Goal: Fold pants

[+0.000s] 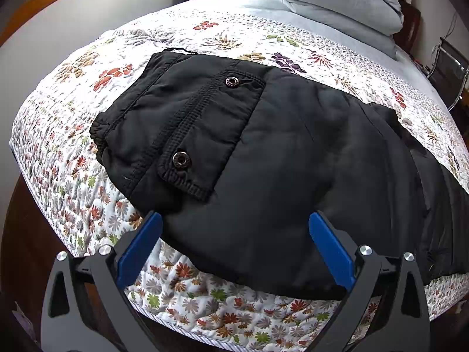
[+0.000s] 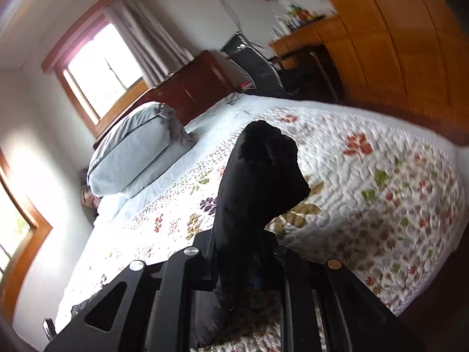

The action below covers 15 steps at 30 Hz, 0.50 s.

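Black pants [image 1: 293, 158] lie across the floral quilt [image 1: 88, 193] on the bed, waistband with two metal snaps to the left, legs running off to the right. My left gripper [image 1: 234, 223] stands open over the near edge of the pants, its blue fingers [image 1: 140, 246] on either side of the cloth, not pressing it. In the right wrist view my right gripper [image 2: 252, 252] is shut on a bunch of the black pants [image 2: 261, 170], lifted above the quilt [image 2: 366, 182] and rolled sideways. The cloth hides its pads.
Grey pillows [image 1: 337, 3] are stacked at the head of the bed. A wooden wardrobe [image 2: 395, 29] and a desk with a dark chair [image 2: 258, 64] stand beyond the far side. The bed's near edge [image 1: 205, 328] drops off just below my left gripper.
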{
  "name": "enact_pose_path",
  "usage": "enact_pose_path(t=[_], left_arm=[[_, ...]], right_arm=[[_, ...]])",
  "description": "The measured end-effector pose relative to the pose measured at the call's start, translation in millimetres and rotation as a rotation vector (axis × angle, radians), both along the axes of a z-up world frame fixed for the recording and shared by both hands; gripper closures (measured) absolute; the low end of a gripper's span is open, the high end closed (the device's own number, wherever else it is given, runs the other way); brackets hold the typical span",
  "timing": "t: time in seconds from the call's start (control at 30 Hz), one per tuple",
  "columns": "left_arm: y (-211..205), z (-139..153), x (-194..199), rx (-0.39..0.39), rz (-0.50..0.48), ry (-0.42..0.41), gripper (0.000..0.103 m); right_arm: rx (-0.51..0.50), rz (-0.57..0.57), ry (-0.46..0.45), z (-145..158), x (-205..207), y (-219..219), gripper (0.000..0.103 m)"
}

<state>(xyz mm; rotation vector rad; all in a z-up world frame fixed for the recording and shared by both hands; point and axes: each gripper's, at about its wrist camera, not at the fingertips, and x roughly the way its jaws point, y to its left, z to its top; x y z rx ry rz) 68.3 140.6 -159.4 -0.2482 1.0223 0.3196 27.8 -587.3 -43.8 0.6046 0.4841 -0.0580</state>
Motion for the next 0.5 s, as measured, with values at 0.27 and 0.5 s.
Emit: enact_pose_path(t=[0.27, 0.5], left_arm=[[2.9, -0.1, 1.1, -0.016, -0.009, 0.0, 0.003], [5.1, 1.7, -2.9, -0.044, -0.014, -0.014, 0.003]], right_arm=[[-0.176, 0.096, -0.037, 44.3, 1.9, 71.5, 0.087], [-0.311, 0.198, -0.047, 60.5, 6.3, 130.4, 0.087]])
